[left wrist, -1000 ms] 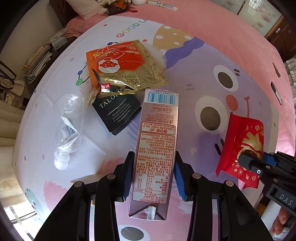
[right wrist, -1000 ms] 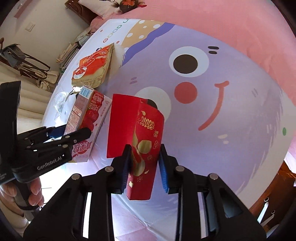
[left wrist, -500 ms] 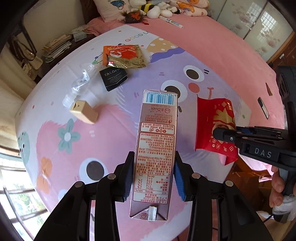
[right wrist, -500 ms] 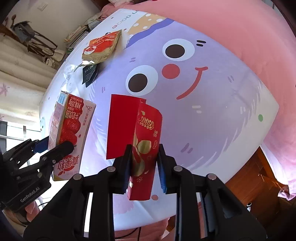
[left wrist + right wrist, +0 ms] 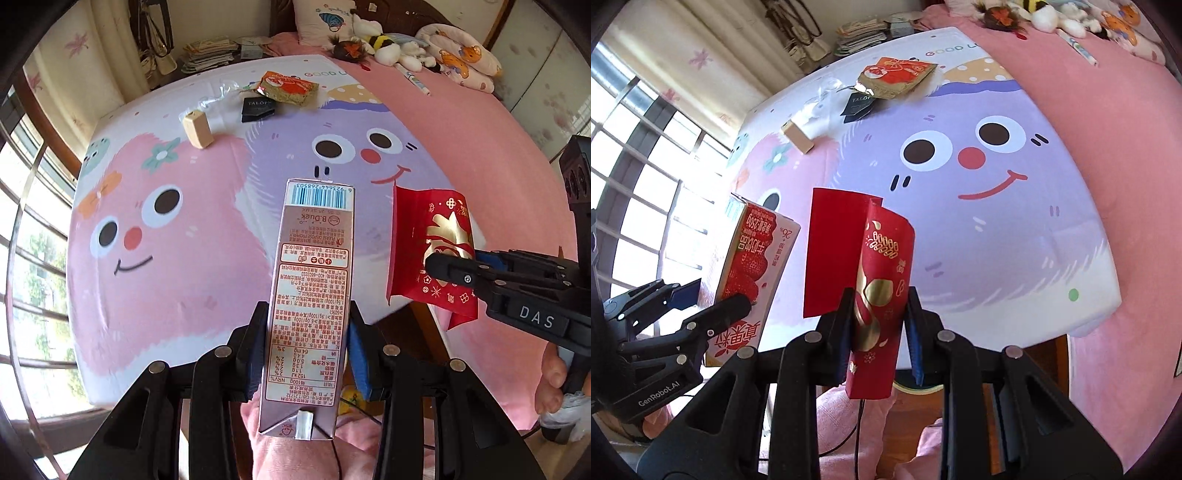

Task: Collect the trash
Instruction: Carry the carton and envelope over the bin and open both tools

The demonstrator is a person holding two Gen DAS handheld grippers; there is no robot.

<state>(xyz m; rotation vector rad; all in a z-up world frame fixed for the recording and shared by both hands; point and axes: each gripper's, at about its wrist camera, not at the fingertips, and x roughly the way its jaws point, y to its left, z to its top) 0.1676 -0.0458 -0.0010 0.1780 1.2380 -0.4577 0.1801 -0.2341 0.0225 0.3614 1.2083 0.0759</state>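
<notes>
Trash is in both of my grippers, held in the air over the near edge of the bed. My left gripper point(image 5: 306, 347) has its jaws closed on a pink milk carton point(image 5: 314, 288). On its back side I can read "B.Duck", a barcode with "6 923644 268503", and a nutrition table with "152 kJ". From the right wrist view the front of the carton point(image 5: 753, 266) shows strawberries, "250g" and "26%". My right gripper point(image 5: 877, 328) has its jaws closed on a red envelope point(image 5: 882, 295) with gold ornaments; a flat red flap stands out on its left. In the left view this envelope point(image 5: 432, 254) is to the right of the carton and apart from it. The right gripper body carries "DAS", and the left one carries "GenRobot.AI".

Far on the cartoon blanket point(image 5: 177, 258) lie an orange snack bag point(image 5: 288, 86), a black packet point(image 5: 258, 109) marked "TALO…", a beige small box point(image 5: 198, 129) and a clear plastic bottle point(image 5: 218, 96), all near each other at the far left. "GOOD L…" is printed on the blanket's far edge.

Compared with half a second ago, both grippers are higher and more back: the bed looks smaller, and the window and the pillows are now in view. The grips have not changed.
</notes>
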